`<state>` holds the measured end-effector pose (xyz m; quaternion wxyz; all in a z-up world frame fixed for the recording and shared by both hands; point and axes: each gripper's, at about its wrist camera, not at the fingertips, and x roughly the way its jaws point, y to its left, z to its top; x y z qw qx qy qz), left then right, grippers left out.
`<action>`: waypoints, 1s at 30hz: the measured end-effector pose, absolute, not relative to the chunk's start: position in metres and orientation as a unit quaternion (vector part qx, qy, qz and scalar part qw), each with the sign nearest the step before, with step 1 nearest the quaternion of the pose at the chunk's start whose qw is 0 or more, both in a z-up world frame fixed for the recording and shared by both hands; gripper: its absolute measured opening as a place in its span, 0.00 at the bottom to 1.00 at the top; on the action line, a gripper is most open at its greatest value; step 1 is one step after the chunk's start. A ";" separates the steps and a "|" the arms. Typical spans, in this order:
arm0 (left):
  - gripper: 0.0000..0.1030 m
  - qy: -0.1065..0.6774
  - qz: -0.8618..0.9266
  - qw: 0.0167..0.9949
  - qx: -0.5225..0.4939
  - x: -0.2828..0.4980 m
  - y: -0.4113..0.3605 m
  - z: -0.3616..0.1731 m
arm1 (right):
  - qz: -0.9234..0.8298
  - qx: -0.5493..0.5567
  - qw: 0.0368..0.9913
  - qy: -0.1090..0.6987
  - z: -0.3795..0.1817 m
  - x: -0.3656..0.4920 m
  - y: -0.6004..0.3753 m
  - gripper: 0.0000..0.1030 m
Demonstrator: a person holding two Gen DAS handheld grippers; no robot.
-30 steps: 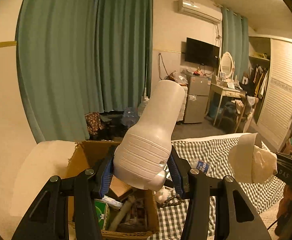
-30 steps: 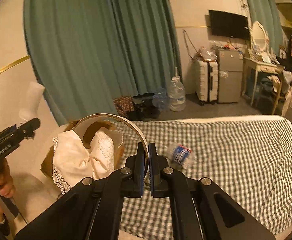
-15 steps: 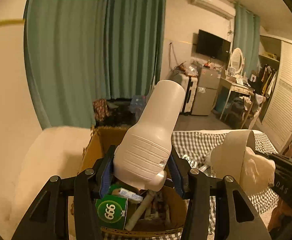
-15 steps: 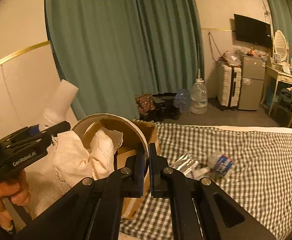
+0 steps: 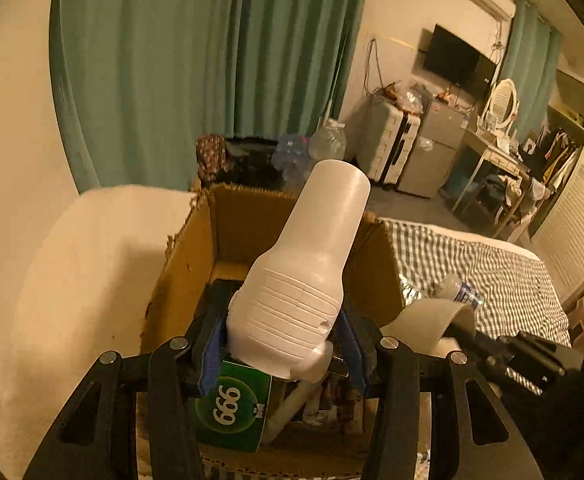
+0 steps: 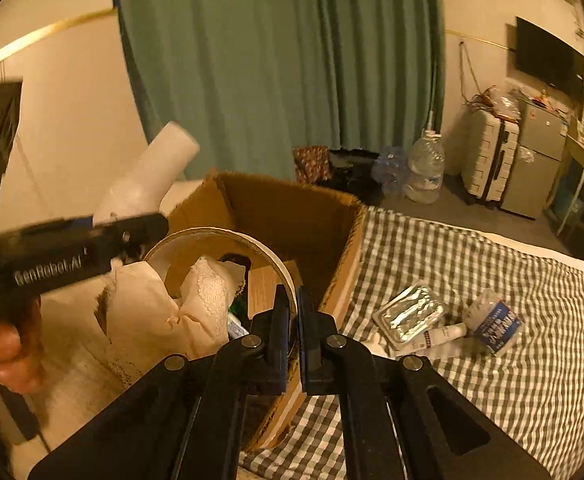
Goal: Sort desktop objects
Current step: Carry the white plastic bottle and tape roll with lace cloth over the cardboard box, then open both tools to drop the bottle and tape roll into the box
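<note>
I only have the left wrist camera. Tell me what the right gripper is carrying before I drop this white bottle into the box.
Observer: The right gripper is shut on the thin rim of a round hoop, in front of the open cardboard box.
Operator: Say what is in the hoop.
Observer: A lace-edged cloth is draped through it and hangs over its left side.
Operator: List what lies on the checked cloth.
Observer: On the checked cloth, a foil pack, a small white tube and a crumpled bottle lie close together beside the box.
</note>
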<state>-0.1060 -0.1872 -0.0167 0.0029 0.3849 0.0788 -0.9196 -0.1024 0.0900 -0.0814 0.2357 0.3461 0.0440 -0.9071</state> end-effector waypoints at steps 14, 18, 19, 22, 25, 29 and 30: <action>0.61 0.070 -0.902 0.028 0.425 -0.120 -0.185 -0.034 | -0.893 0.356 0.263 0.083 -0.119 -0.109 0.069 0.29; 0.71 0.076 -0.913 0.029 0.399 -0.117 -0.186 -0.022 | -0.899 0.342 0.263 0.071 -0.109 -0.102 0.074 0.43; 0.73 0.079 -0.917 0.030 0.391 -0.117 -0.188 -0.018 | -0.900 0.338 0.265 0.070 -0.107 -0.101 0.075 0.48; 0.81 0.091 -0.930 0.032 0.354 -0.108 -0.186 -0.001 | -0.902 0.331 0.269 0.062 -0.101 -0.106 0.079 0.64; 0.83 0.104 -0.940 0.035 0.323 -0.099 -0.185 0.013 | -0.905 0.323 0.272 0.052 -0.094 -0.105 0.084 0.69; 0.86 0.112 -0.947 0.040 0.299 -0.094 -0.179 0.023 | -0.912 0.308 0.266 0.053 -0.080 -0.104 0.092 0.71; 0.86 0.113 -0.948 0.039 0.294 -0.093 -0.176 0.025 | -0.915 0.303 0.262 0.052 -0.076 -0.102 0.095 0.72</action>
